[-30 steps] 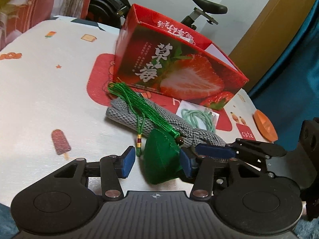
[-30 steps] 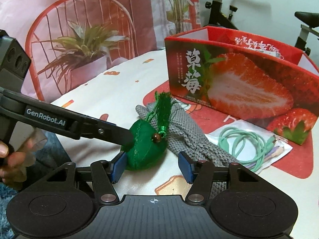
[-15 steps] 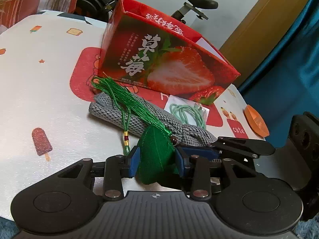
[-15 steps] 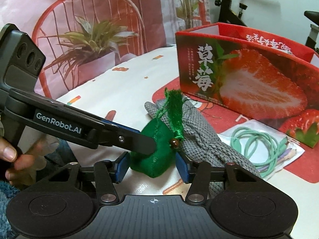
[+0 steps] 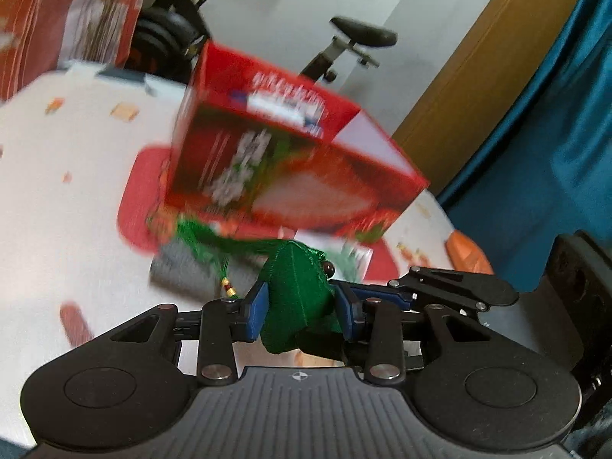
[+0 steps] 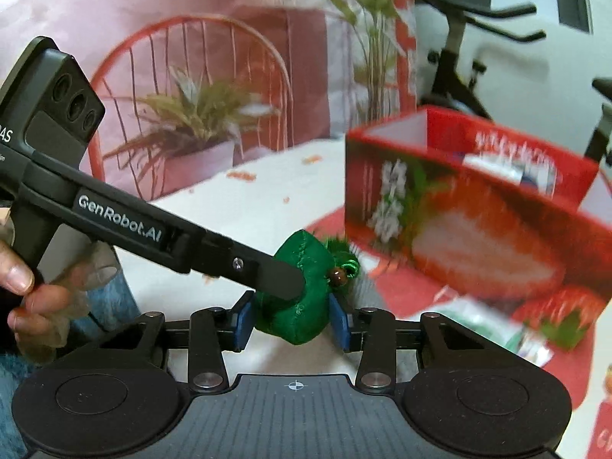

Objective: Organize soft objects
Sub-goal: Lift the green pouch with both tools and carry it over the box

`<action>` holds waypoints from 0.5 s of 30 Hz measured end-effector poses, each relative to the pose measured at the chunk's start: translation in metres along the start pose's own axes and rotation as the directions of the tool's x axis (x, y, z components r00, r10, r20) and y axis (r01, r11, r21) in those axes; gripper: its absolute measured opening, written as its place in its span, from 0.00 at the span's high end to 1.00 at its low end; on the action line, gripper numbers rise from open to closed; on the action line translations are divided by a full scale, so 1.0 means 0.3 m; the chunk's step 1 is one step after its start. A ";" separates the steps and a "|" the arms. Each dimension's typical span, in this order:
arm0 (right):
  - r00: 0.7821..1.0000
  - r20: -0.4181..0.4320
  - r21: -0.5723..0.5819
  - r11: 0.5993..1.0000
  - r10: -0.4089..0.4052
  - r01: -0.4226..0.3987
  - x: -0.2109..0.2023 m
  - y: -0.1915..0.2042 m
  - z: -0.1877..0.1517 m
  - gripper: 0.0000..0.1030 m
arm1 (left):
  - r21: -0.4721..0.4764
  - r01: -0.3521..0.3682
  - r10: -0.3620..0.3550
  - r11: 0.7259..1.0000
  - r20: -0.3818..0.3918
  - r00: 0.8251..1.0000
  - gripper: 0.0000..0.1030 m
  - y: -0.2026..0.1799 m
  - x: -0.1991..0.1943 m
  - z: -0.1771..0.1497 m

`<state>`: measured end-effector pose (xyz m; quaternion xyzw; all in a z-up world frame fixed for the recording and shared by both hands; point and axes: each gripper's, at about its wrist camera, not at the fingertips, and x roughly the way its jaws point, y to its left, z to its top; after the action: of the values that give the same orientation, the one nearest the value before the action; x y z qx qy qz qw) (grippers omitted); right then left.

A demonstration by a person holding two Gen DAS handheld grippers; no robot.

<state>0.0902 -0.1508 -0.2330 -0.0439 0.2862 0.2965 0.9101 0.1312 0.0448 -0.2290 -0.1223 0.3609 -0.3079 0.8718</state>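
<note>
Gripping the green pouch (image 5: 296, 298) from two sides, I have both sets of jaws on it at once. My left gripper (image 5: 300, 311) tilts downward over the tabletop (image 5: 57, 206), its blue pads (image 5: 255, 311) pressed against the pouch's flanks so the stuffed cloth bulges up between them. My right gripper (image 6: 290, 319) comes in from the other side, also angled down, and its jaws are closing, the blue pads (image 6: 241, 323) already against the pouch, which sits squeezed between them. In the right wrist view the left gripper's long black finger (image 6: 267, 273) crosses in front from the left and lies on the pouch's face, and a hand (image 6: 30, 294) holds that gripper's handle at the left edge, fingers curled around the grip.

The pouch sits clear above the tabletop, with a brown bead (image 6: 337, 276) at its top corner and a green tassel (image 5: 206, 237) trailing back toward the blurred grey knitted cloth (image 5: 179, 271) lying on the tabletop. Beyond them stands the red strawberry box (image 5: 290, 168), open at the top, on a red patch of the white printed cover. Much of the background is blurred. An exercise bike (image 5: 344, 46) stands behind the box.
</note>
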 end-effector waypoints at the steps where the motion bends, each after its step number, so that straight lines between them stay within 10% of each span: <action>1: 1.000 0.014 -0.003 1.000 -0.004 0.004 -0.010 -0.008 0.018 0.63 | 0.010 0.003 -0.003 1.000 0.019 1.000 0.62 -0.015 -0.006 0.025; 15: 0.975 0.220 -0.090 0.995 -0.030 0.051 -0.174 -0.174 0.333 0.63 | 0.206 0.019 -0.073 0.978 0.258 0.964 0.60 -0.284 -0.078 0.385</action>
<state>0.1348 -0.1956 -0.1259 -0.0604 0.1692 0.2943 0.9387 0.1617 -0.0083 -0.0969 -0.0814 0.2056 -0.3439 0.9126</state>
